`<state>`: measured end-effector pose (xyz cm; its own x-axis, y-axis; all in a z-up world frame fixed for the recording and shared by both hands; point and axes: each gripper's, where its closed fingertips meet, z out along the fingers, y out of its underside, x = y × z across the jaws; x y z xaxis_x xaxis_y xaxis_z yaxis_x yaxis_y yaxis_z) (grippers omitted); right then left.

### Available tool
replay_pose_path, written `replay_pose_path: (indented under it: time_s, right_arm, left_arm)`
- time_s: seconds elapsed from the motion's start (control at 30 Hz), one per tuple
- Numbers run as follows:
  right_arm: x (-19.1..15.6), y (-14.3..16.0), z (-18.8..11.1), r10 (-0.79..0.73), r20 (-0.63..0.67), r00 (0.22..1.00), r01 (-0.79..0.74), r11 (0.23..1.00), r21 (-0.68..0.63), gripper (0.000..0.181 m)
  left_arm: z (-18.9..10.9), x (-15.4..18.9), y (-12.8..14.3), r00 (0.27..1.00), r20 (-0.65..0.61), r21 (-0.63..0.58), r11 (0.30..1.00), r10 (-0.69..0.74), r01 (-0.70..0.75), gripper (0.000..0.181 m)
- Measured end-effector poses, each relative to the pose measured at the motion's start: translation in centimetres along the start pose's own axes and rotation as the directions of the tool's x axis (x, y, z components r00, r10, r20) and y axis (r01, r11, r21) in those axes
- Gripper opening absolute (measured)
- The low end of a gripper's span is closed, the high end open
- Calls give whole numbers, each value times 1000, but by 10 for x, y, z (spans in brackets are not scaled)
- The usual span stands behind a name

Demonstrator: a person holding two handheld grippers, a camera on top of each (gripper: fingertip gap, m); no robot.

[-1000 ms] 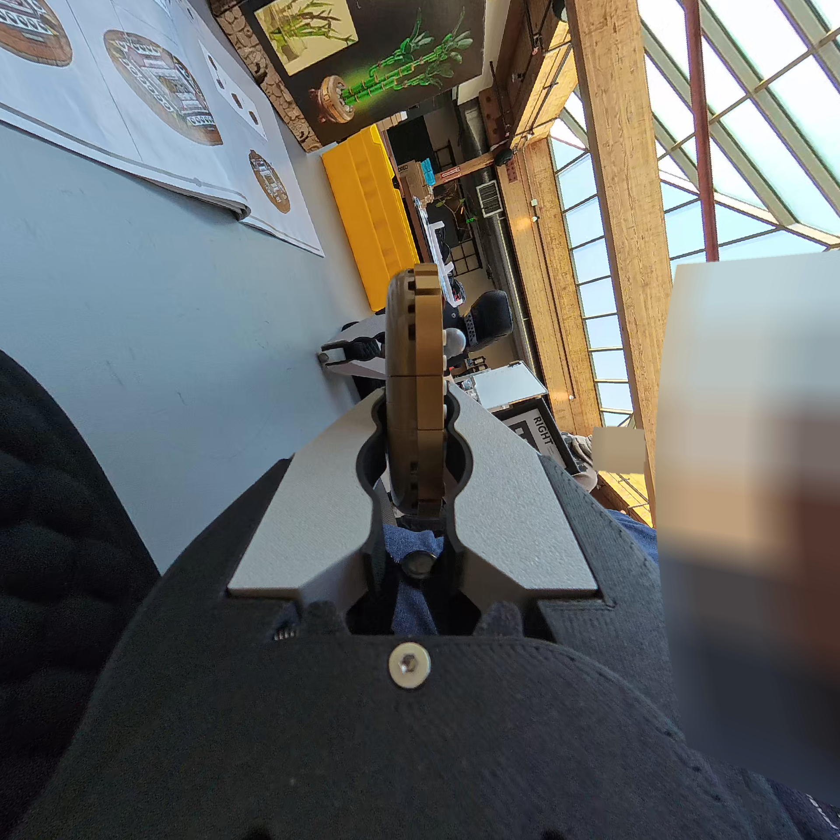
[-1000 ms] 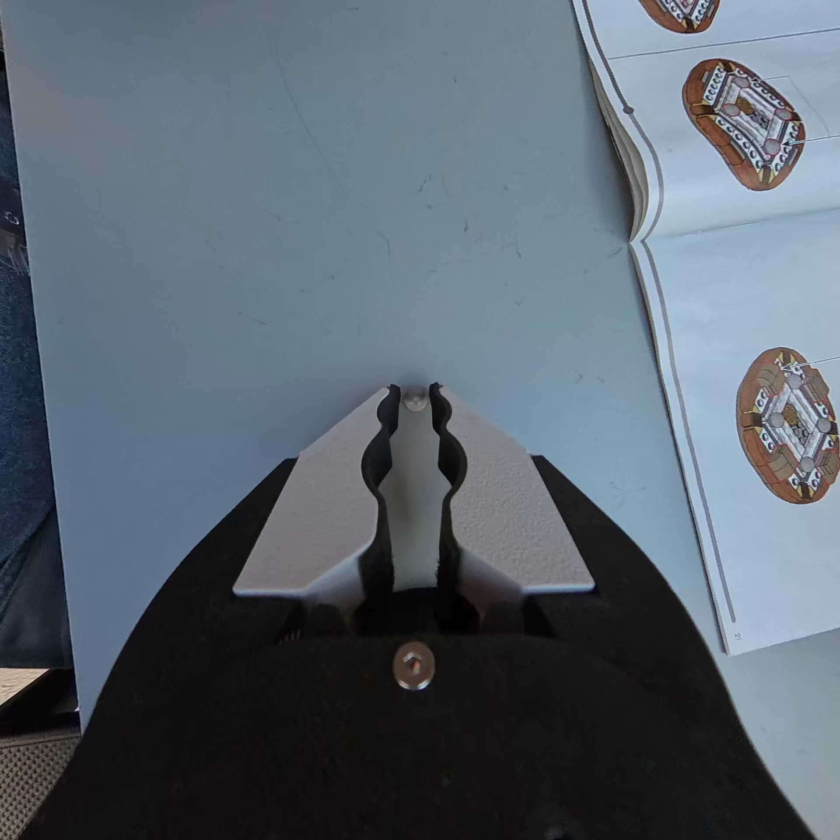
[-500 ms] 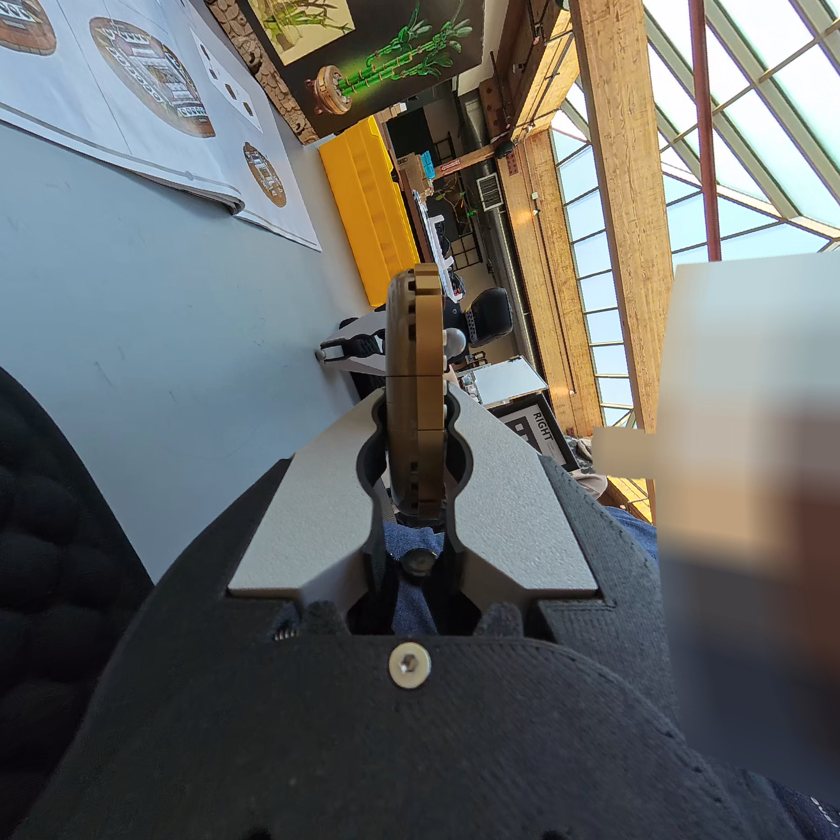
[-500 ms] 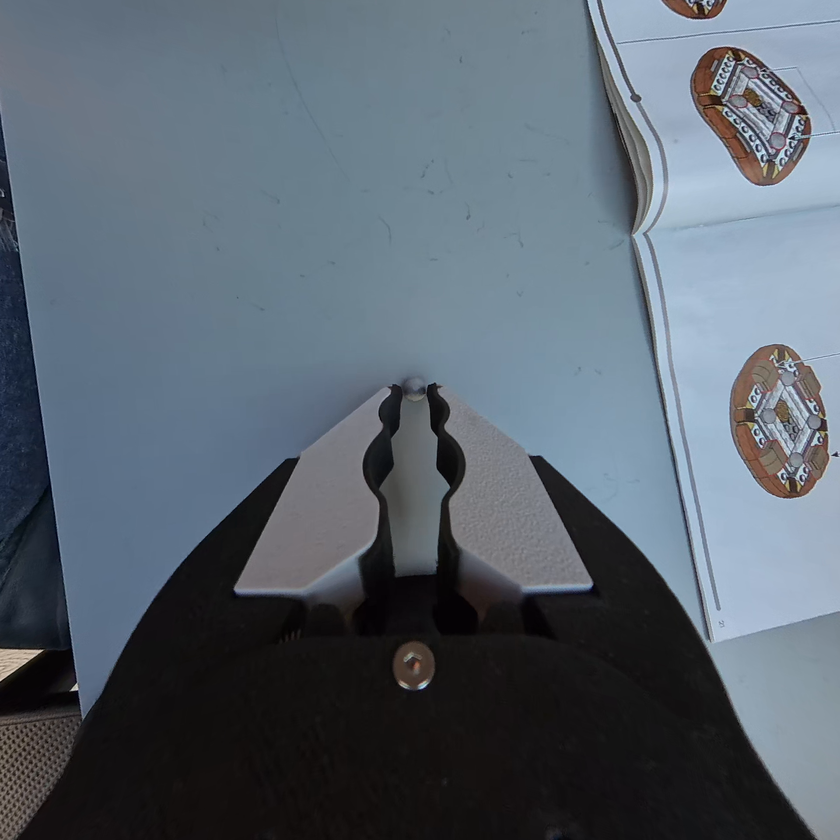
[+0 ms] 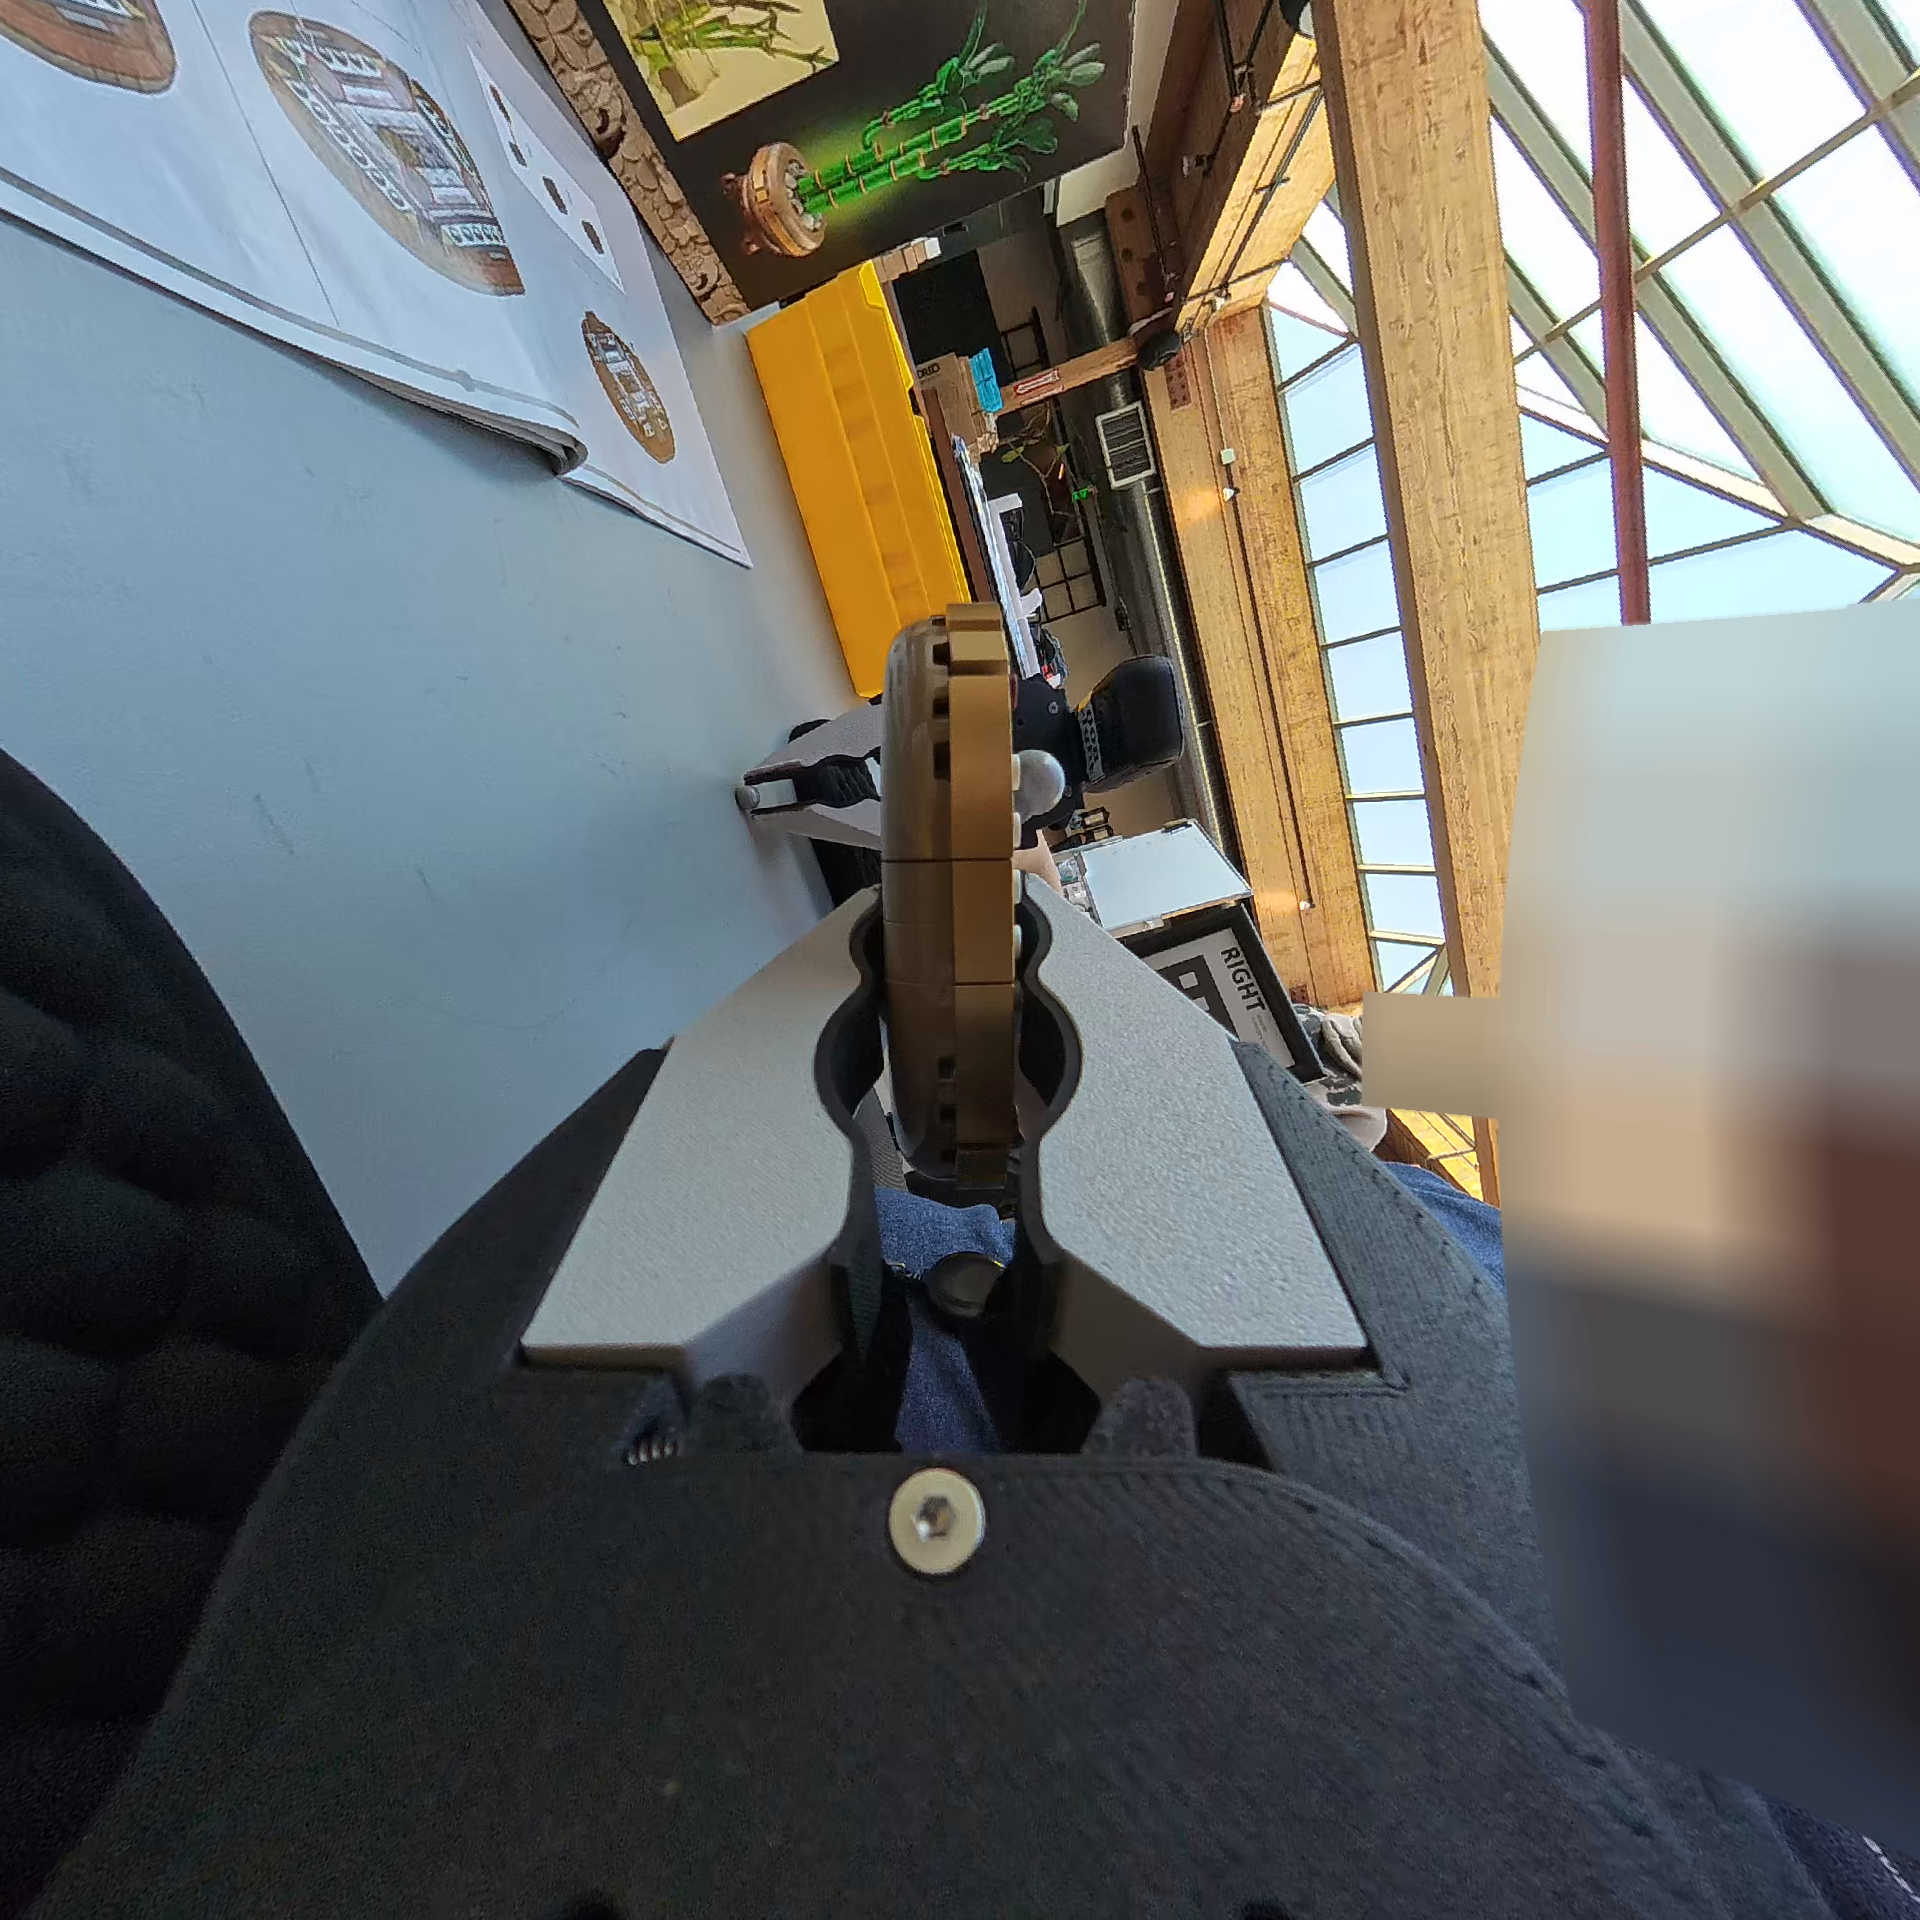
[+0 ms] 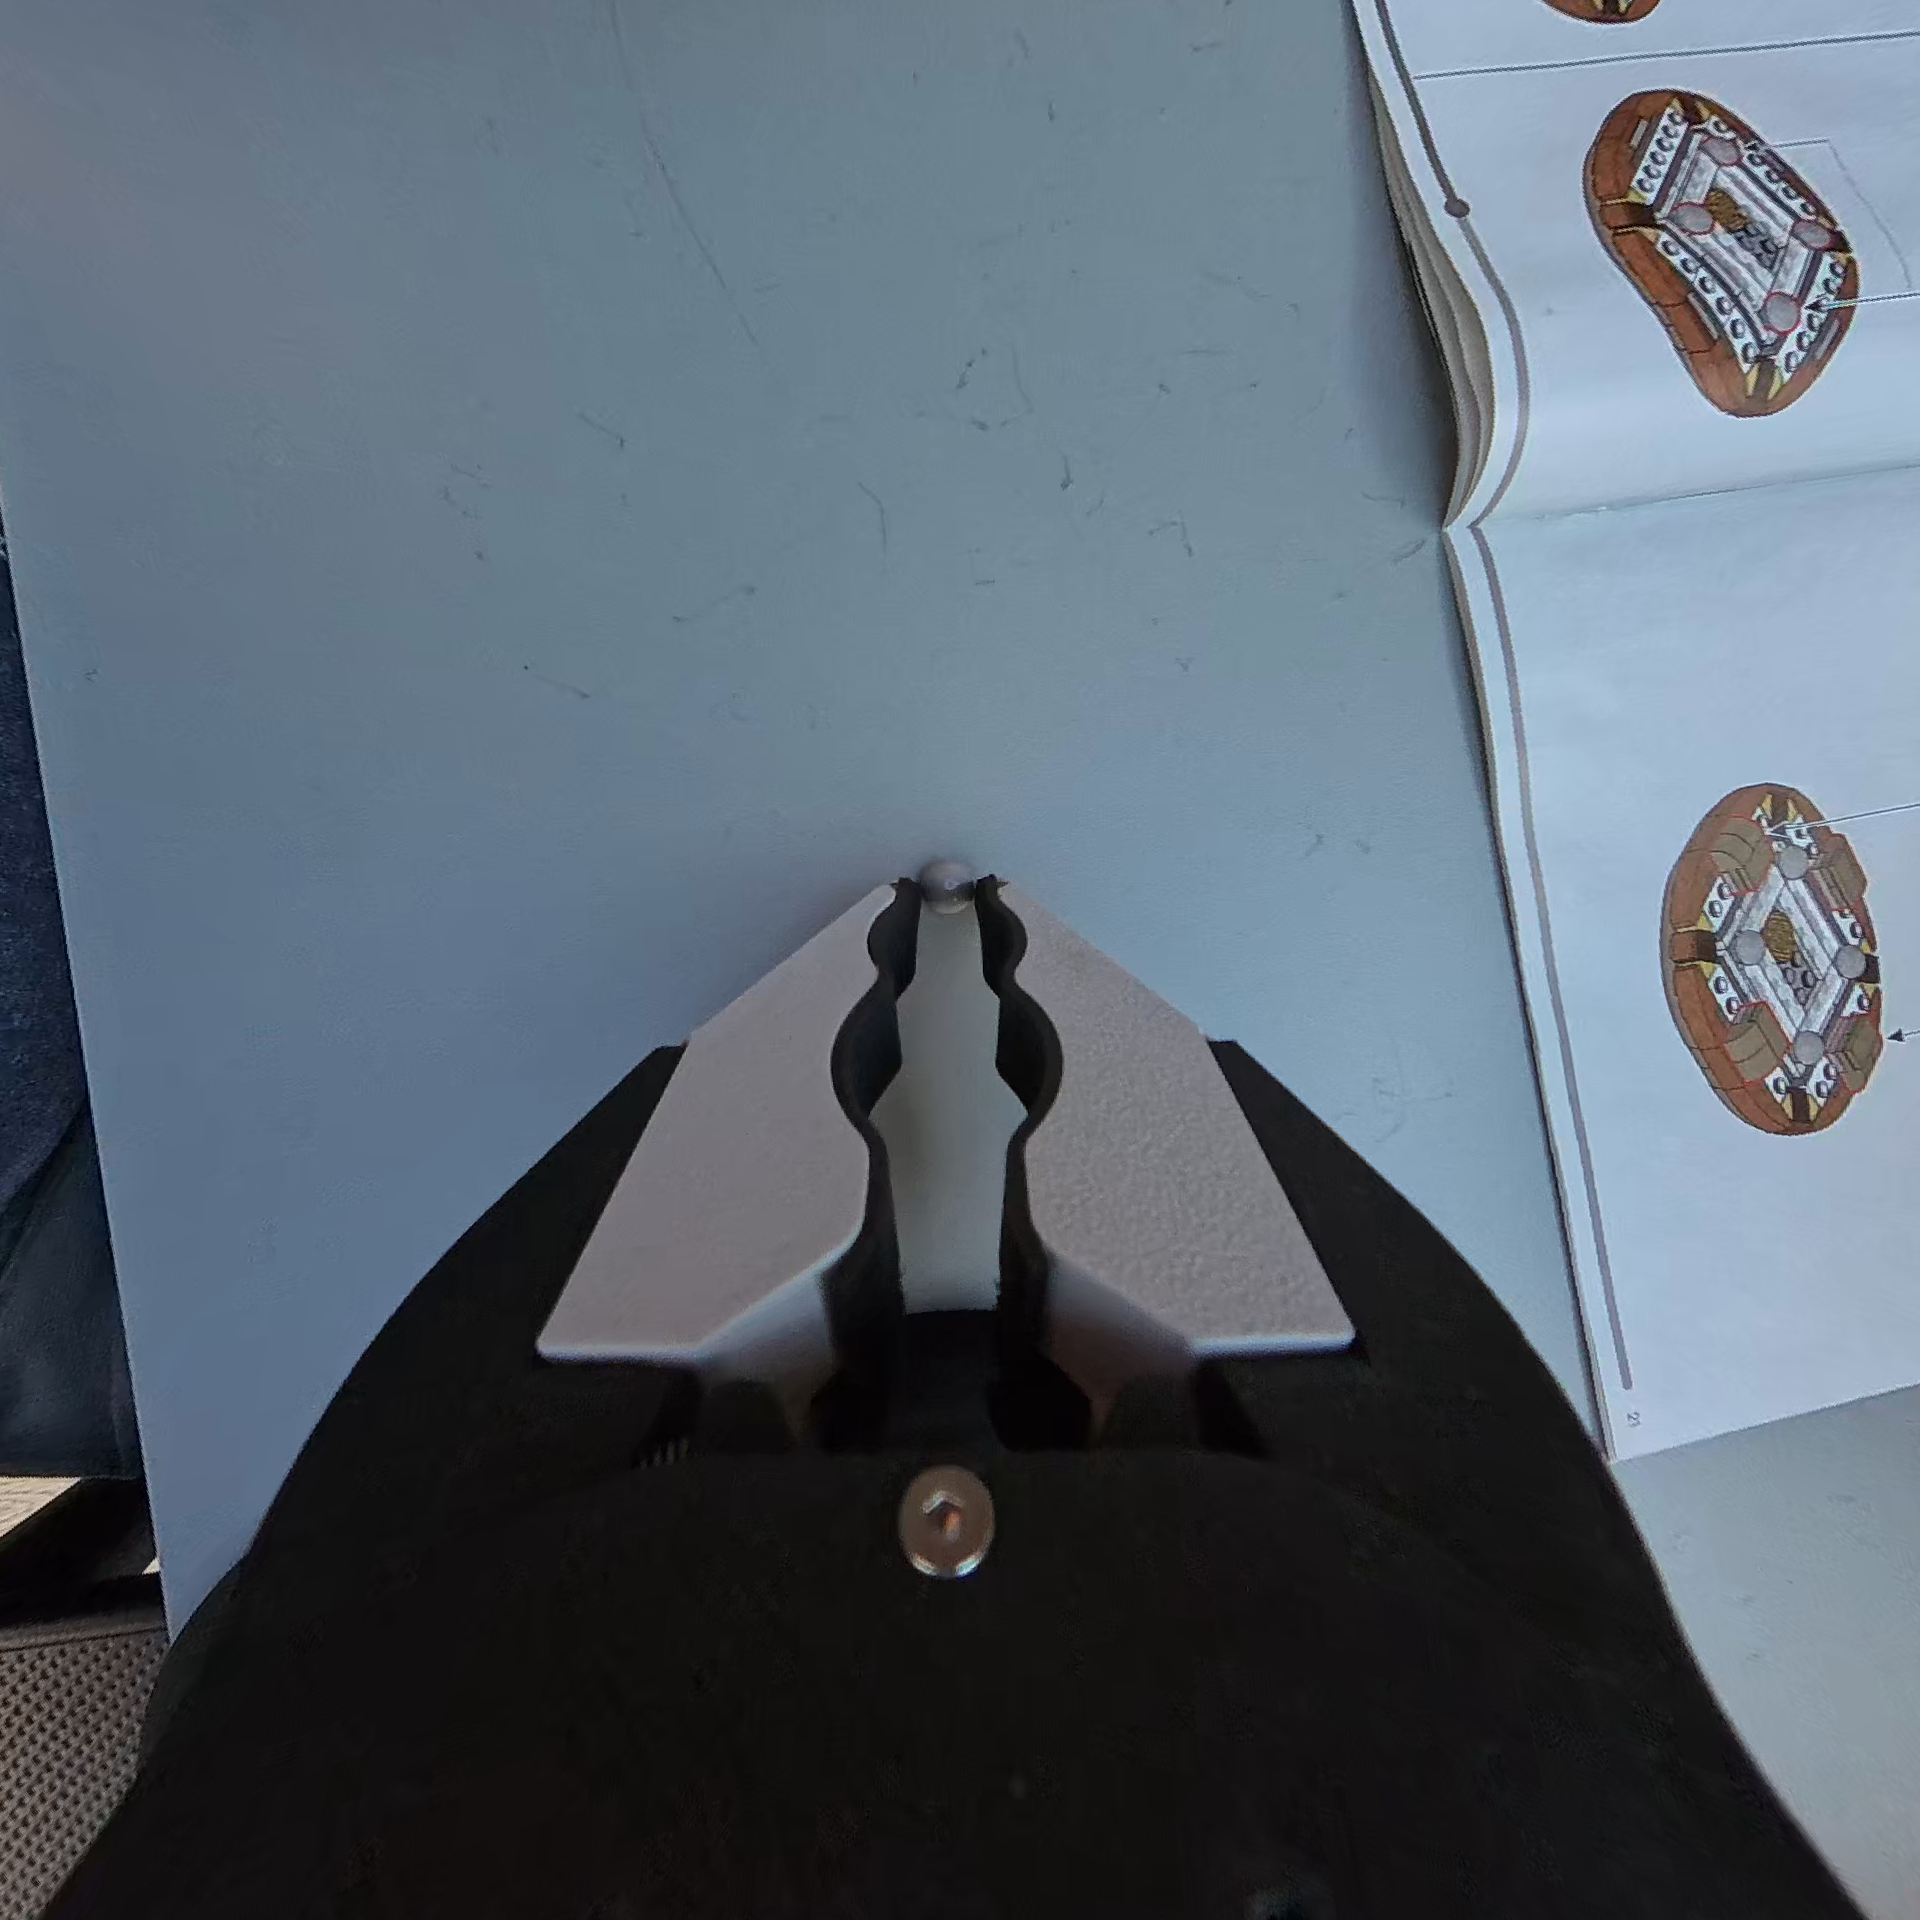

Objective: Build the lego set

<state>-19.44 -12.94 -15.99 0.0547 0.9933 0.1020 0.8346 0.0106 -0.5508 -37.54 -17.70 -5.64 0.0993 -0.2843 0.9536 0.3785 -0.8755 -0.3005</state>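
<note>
On the grey surface [image 6: 727, 468] beside the booklet [image 6: 1704, 727], the right hand-held gripper [image 6: 948, 891] pinches a round grey stud [image 6: 945, 889]; the left hand-held gripper [image 5: 951, 940] clamps the brown base [image 5: 948, 831]. Next, likely seat the stud squarely.

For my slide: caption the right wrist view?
Right tongs pinch a small grey round stud at the grey table, beside the open instruction booklet.
</note>
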Motion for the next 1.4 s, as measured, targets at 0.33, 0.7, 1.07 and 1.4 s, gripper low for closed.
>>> replay_pose_path:
  time_s: [0.33,0.7,1.07,1.4]
  right_arm:
    - [-2,-20,-8,18,-6,1000,-17,998,68,9]
    - [-40,-154,-14,-112,-8,994,112,976,184,9]
    - [-49,-150,-3,-186,41,982,184,982,51,9]
    - [-50,-147,-2,-218,36,975,218,976,-2,9]
  left_arm:
    - [1,-6,-1,1000,12,6,1000,-11,11,19]
    - [49,-27,3,997,38,-41,996,-74,75,19]
    - [55,-28,7,996,33,-37,996,-83,84,19]
    - [55,-28,6,996,32,-27,996,-83,84,19]
